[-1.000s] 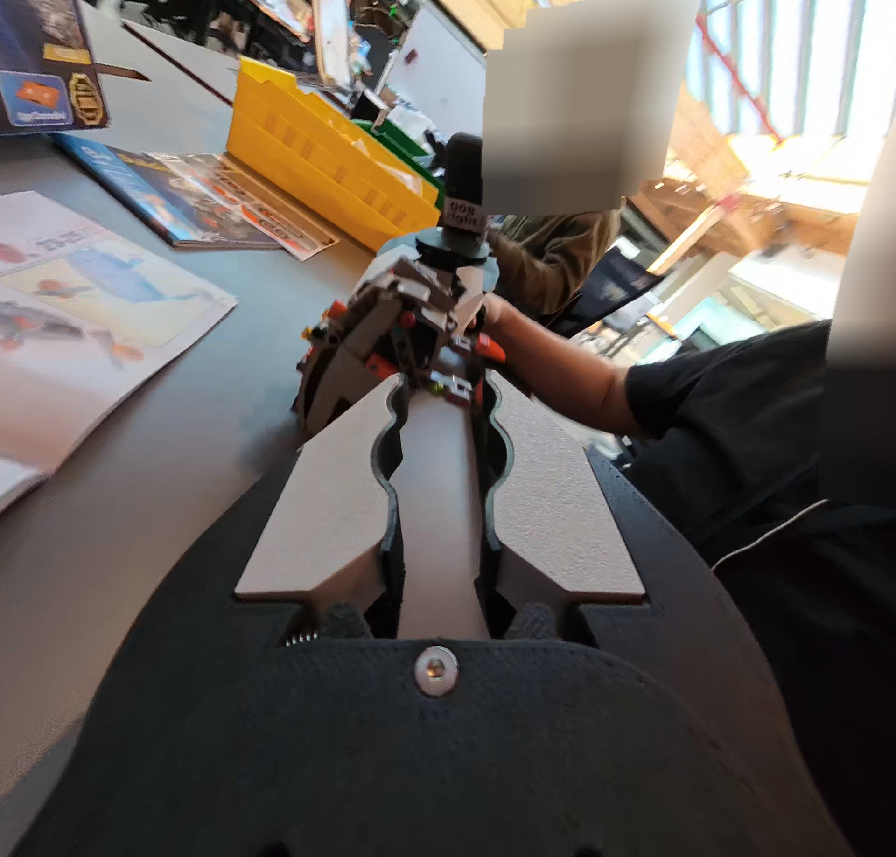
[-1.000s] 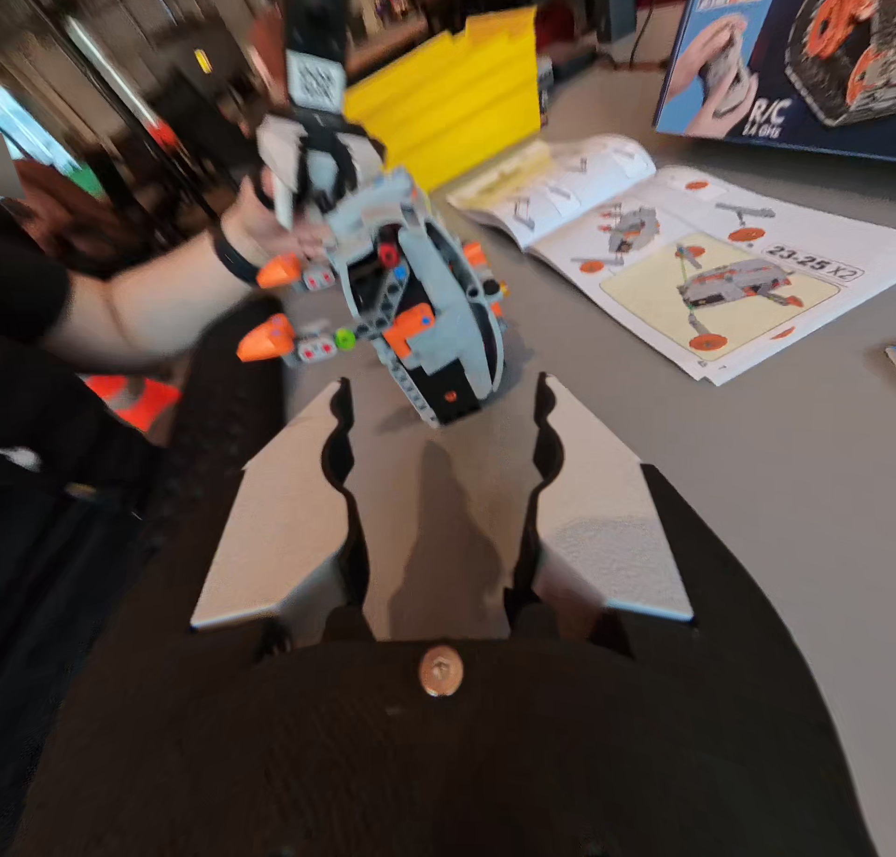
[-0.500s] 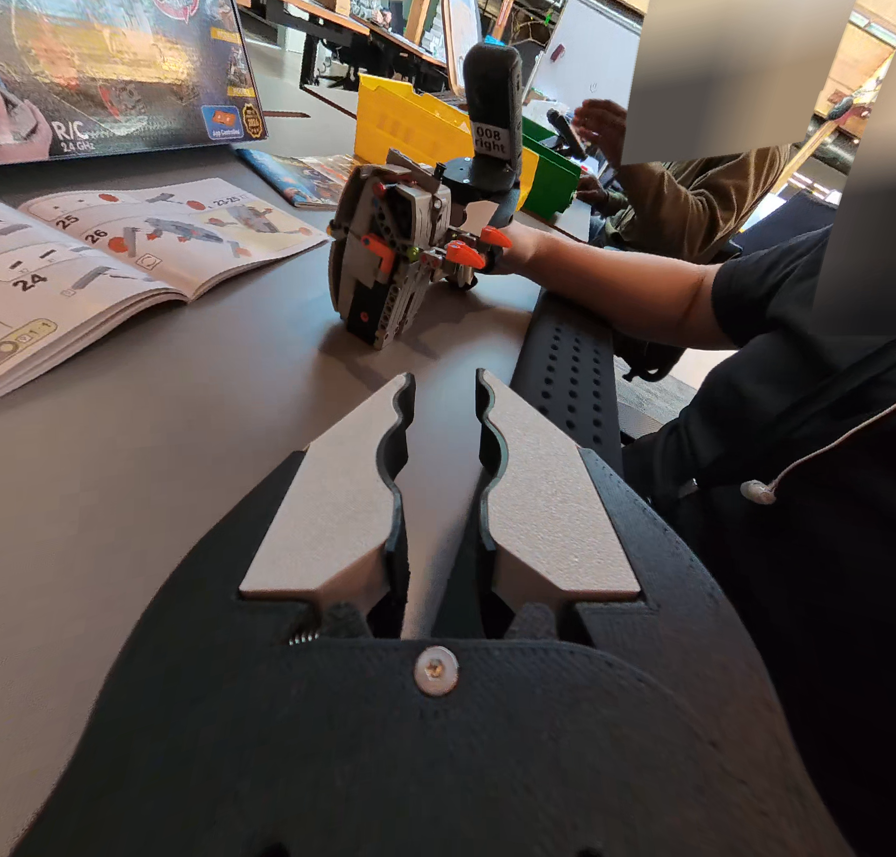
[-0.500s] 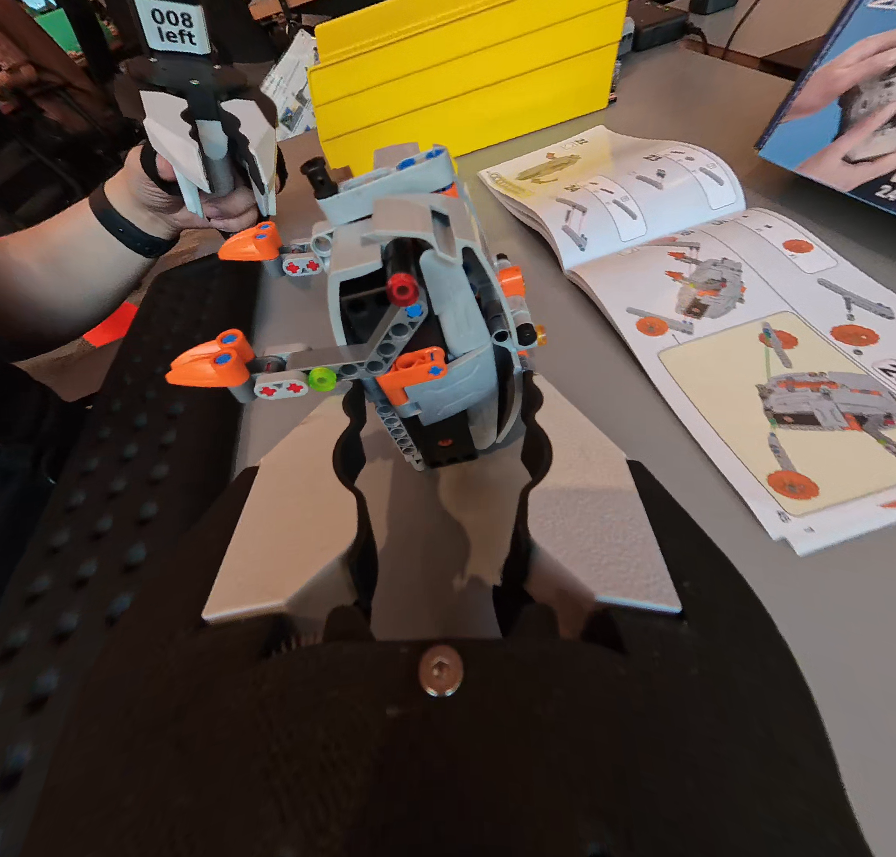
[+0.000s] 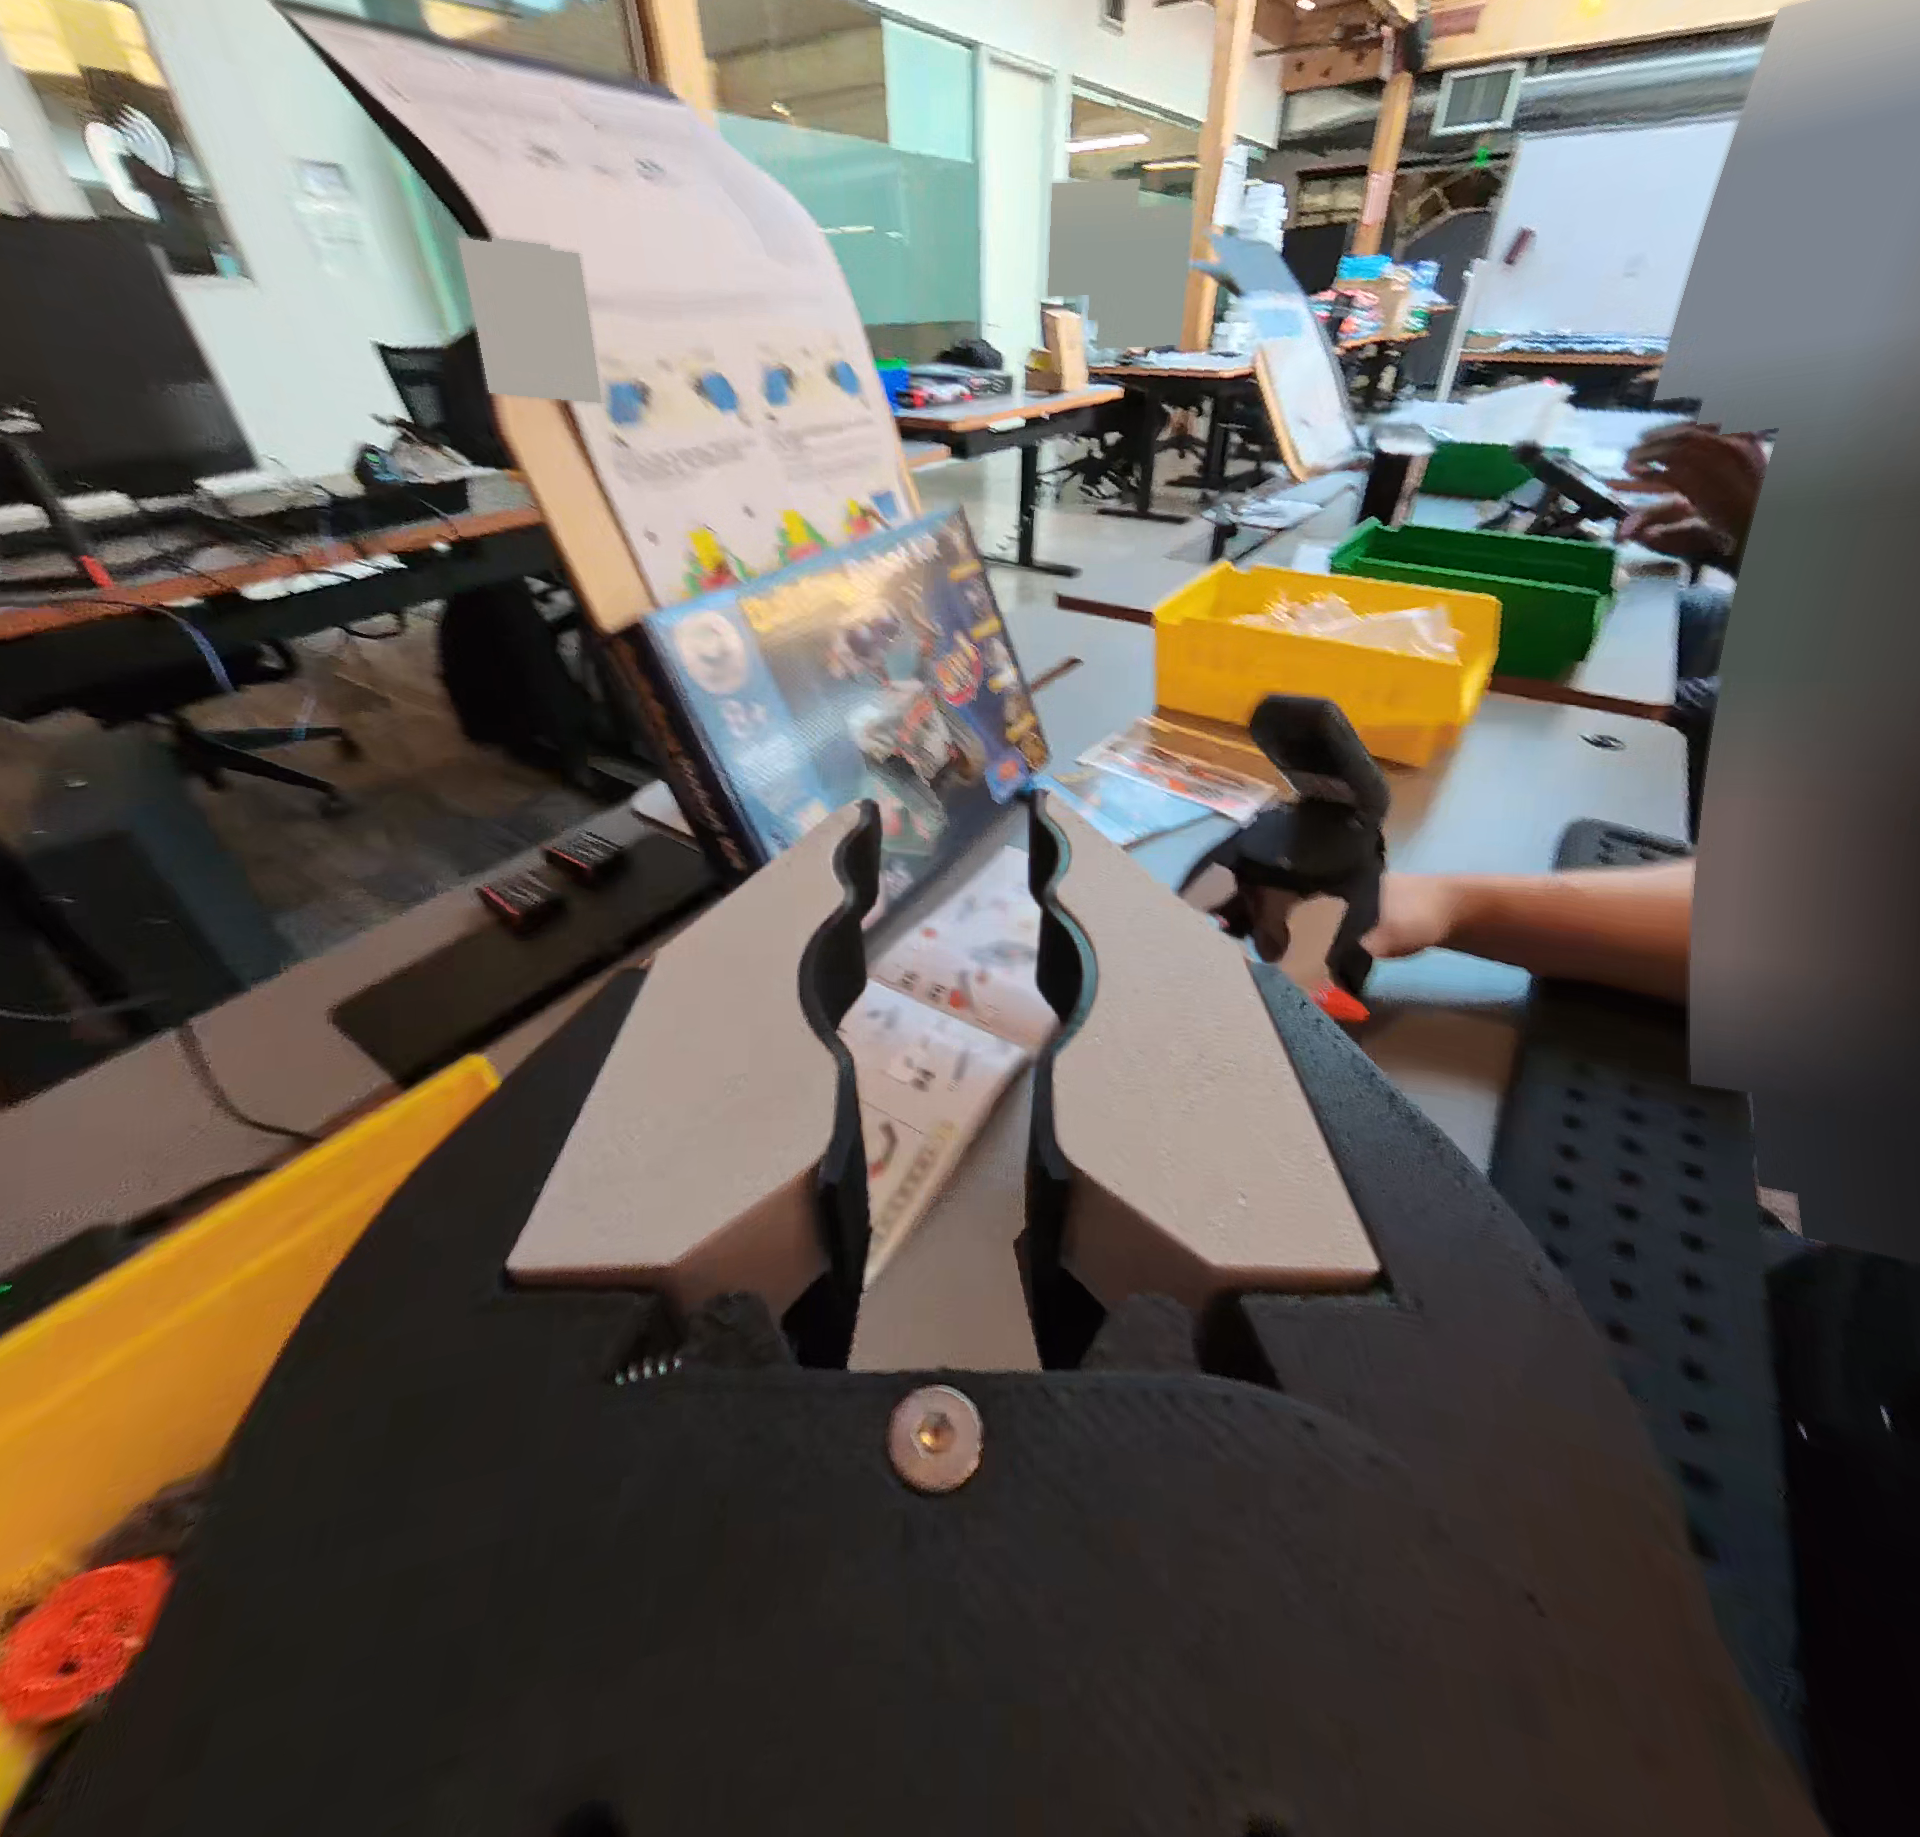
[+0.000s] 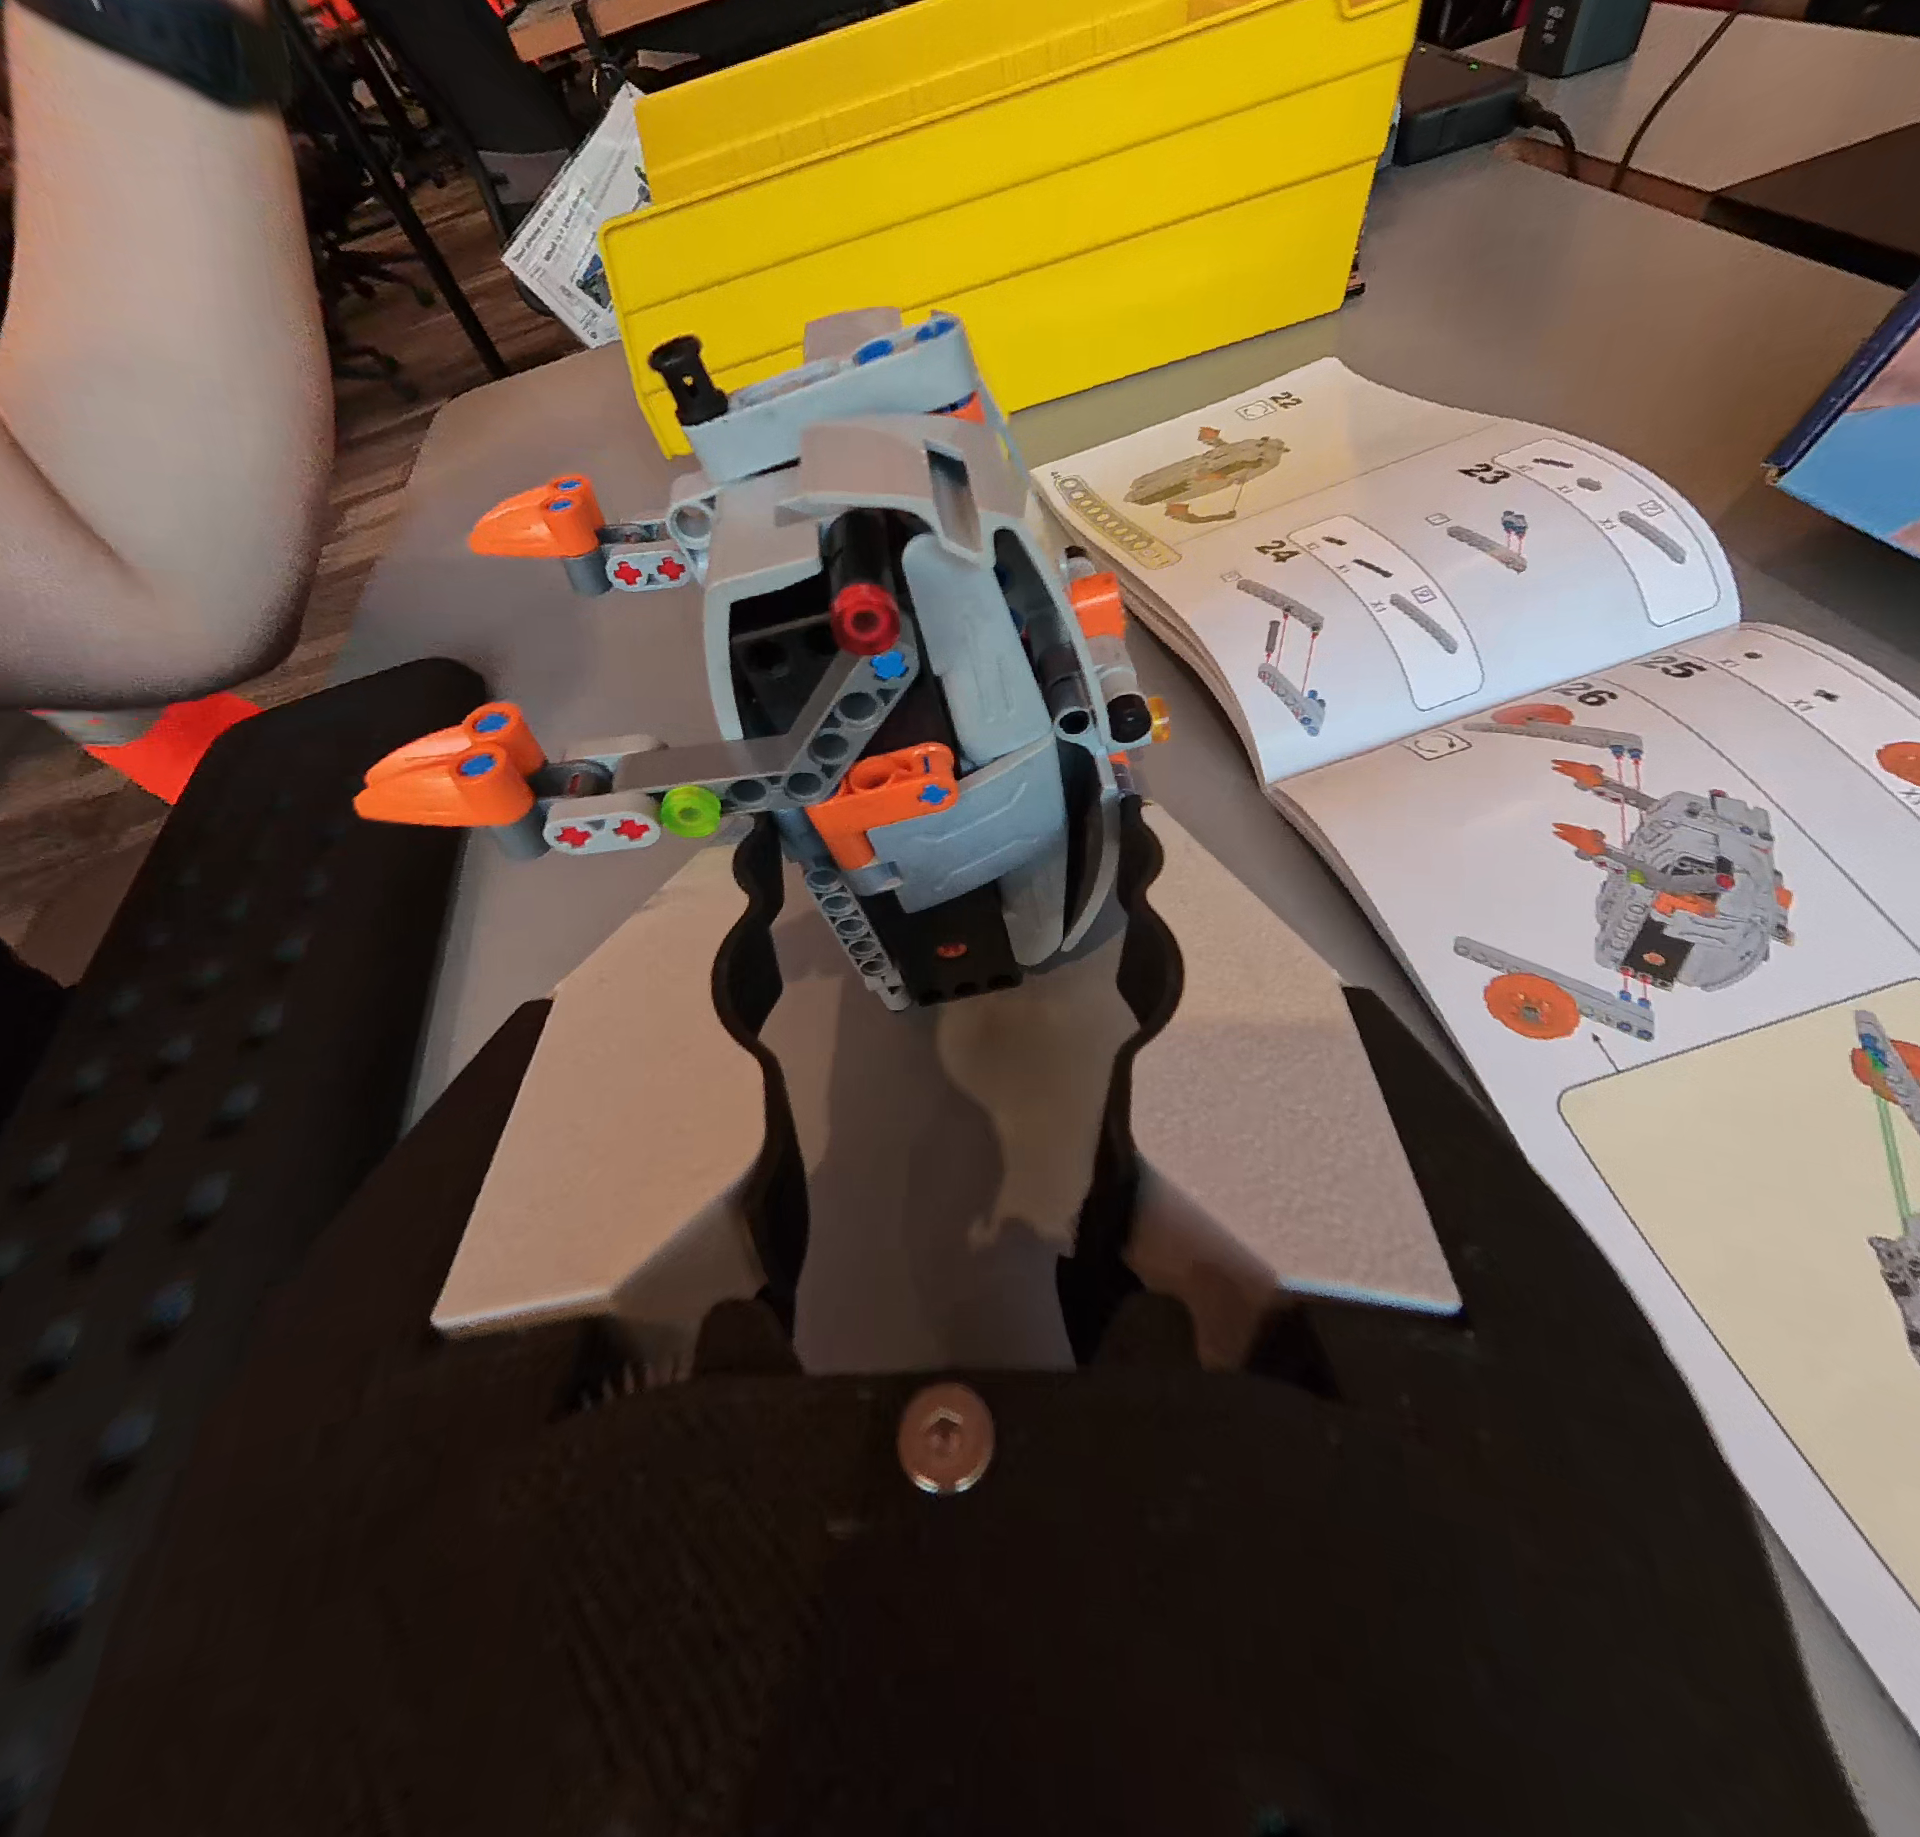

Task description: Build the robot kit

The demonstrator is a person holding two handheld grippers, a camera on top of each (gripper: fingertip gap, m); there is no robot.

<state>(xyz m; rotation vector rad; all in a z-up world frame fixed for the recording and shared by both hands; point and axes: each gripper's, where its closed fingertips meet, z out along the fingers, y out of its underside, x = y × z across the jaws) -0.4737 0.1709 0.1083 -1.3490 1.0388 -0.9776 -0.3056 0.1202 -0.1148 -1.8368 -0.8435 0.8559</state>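
A grey, black and orange brick-built model (image 6: 894,707) stands on end on the grey table (image 6: 1507,312), with two orange-tipped arms sticking out to the left. My right gripper (image 6: 940,852) is shut on the model's lower part, one finger on each side. My left gripper (image 5: 951,831) is open and empty above the table. It points at an open instruction booklet (image 5: 956,966) and a blue toy box (image 5: 862,707). The model is not in the left wrist view, apart from an orange tip under the right gripper's black body (image 5: 1309,831).
A yellow bin (image 6: 997,198) stands just behind the model, and the booklet (image 6: 1455,748) lies to its right. A person's forearm (image 6: 156,385) is at the upper left. In the left wrist view a yellow bin edge (image 5: 208,1299) is close by, with another yellow bin (image 5: 1320,665) and a green bin (image 5: 1486,582) farther off. Spacing between my two grippers at the tips: around 30 cm.
My left gripper has drawn back from the model and swung left toward the box. My right gripper has moved in and closed on the model's lower part.
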